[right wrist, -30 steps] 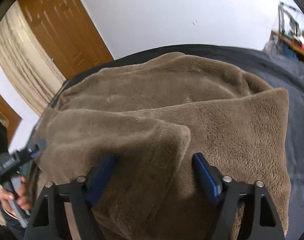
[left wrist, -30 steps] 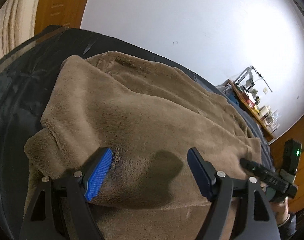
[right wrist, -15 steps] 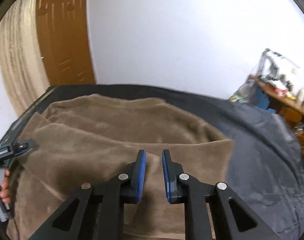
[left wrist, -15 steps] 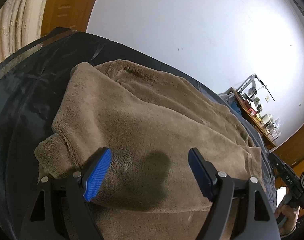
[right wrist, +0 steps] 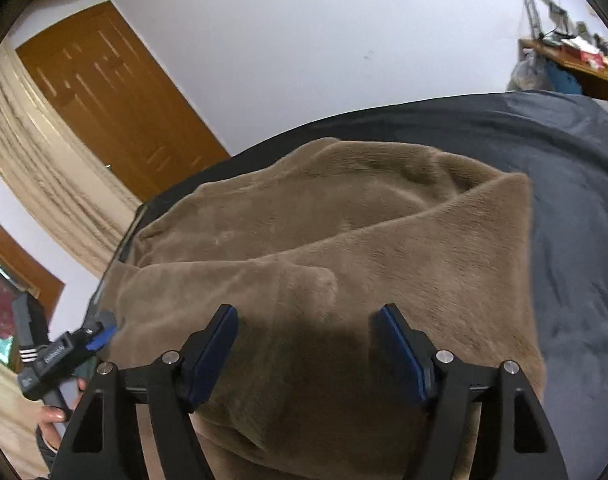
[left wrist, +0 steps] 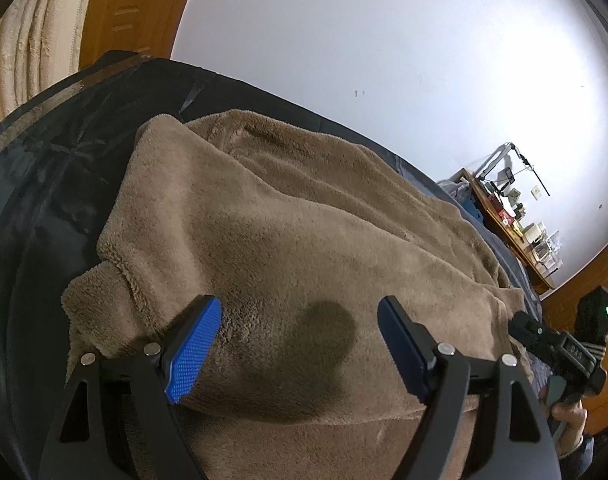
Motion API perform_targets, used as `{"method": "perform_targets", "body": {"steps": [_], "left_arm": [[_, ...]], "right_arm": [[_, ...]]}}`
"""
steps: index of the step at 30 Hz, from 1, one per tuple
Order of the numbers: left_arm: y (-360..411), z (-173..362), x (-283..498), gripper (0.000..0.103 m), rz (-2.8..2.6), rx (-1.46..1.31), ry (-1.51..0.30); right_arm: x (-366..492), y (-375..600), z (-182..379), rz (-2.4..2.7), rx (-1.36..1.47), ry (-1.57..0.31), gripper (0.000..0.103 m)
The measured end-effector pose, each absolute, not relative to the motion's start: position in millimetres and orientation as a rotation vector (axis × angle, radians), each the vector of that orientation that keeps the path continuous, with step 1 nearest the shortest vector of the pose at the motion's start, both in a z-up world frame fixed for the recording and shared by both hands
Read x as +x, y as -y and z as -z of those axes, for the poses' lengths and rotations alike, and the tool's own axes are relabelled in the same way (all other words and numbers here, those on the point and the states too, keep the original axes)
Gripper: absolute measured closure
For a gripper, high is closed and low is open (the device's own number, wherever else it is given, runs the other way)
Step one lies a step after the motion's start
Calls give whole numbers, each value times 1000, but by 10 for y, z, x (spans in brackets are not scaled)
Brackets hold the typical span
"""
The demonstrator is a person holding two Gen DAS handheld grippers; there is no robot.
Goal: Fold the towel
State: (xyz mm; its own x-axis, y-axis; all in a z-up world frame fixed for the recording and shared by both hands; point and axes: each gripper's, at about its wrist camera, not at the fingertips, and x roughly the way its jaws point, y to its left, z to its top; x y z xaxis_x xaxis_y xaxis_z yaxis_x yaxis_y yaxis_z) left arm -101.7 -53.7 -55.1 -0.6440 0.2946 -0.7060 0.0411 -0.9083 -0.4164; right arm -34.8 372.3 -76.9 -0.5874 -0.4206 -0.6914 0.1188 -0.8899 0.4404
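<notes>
The brown towel (left wrist: 304, 240) lies in folded layers on the dark bed (right wrist: 576, 200), spread just ahead of both tools. The left tool (left wrist: 297, 336) hovers wide open above it; the right tool's (right wrist: 304, 340) jaws have just been opening, gripping nothing.

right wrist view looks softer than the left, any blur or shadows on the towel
Right wrist view: slight motion blur on the door and curtain; dark shadow on the towel between the open right claw. Left wrist view: sharper, shadow patch between the open left claw; both fisheye-curved.
</notes>
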Motion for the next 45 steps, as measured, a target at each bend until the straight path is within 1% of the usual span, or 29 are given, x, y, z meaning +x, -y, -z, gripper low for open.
{"method": "perform_targets", "body": {"steps": [5, 6, 7, 8, 10, 11, 12, 13, 14, 17, 21, 24, 28, 30, 32, 33, 34, 36, 38, 41, 44, 45], "left_arm": [[501, 559, -1012, 17, -2656, -1255, 589], [490, 561, -1012, 16, -2657, -1256, 582], [480, 569, -1011, 15, -2658, -1258, 572], [469, 574, -1010, 15, -2660, -1260, 560], [445, 574, -1009, 15, -2666, -1261, 539], [448, 572, -1009, 15, -2666, -1260, 539], [458, 569, -1010, 15, -2664, -1258, 545], [475, 564, -1008, 15, -2662, -1253, 559], [499, 555, -1004, 15, -2660, -1245, 580], [575, 524, -989, 15, -2652, -1211, 641], [595, 503, -985, 15, -2657, -1200, 643], [551, 530, -1016, 15, -2656, -1216, 599], [487, 597, -1077, 15, -2678, -1262, 507], [479, 612, -1090, 15, -2694, -1275, 479], [476, 617, -1095, 15, -2711, -1280, 456], [479, 617, -1094, 15, -2716, -1283, 453], [487, 613, -1090, 15, -2719, -1285, 458], [504, 603, -1073, 15, -2723, -1285, 473], [521, 574, -1033, 15, -2732, -1263, 493], [523, 483, -964, 15, -2794, -1194, 468], [488, 491, -987, 15, -2846, -1210, 365], [499, 544, -1028, 15, -2828, -1256, 370]], "right_arm": [[-512, -3535, 901, 2473, 1267, 471, 29], [-530, -3483, 934, 2476, 1274, 447, 33], [-525, -3403, 951, 2492, 1274, 393, 39], [-515, -3326, 960, 2506, 1273, 336, 43], [-451, -3200, 924, 2530, 1261, 226, 71], [-412, -3139, 901, 2543, 1254, 173, 74], [-366, -3078, 869, 2565, 1239, 109, 83], [-309, -3023, 813, 2602, 1209, 34, 88], [-254, -2985, 749, 2635, 1174, -22, 89], [-135, -2983, 531, 2752, 1071, -110, 89], [-55, -3080, 377, 2890, 1017, -202, 89], [-65, -3221, 460, 2937, 1079, -187, 89], [-171, -3374, 775, 2864, 1268, -109, 87], [-226, -3421, 919, 2794, 1349, -64, 83], [-204, -3442, 909, 2808, 1332, -75, 77], [-199, -3449, 882, 2816, 1334, -83, 70], [-181, -3459, 841, 2833, 1322, -89, 52], [-114, -3480, 720, 2891, 1258, -101, 38], [-6, -3500, 574, 2931, 1169, -95, 38], [90, -3361, 459, 2890, 1049, -80, 38], [78, -3129, 534, 2767, 1057, -126, 38], [57, -3048, 595, 2728, 1077, -151, 38]]}}
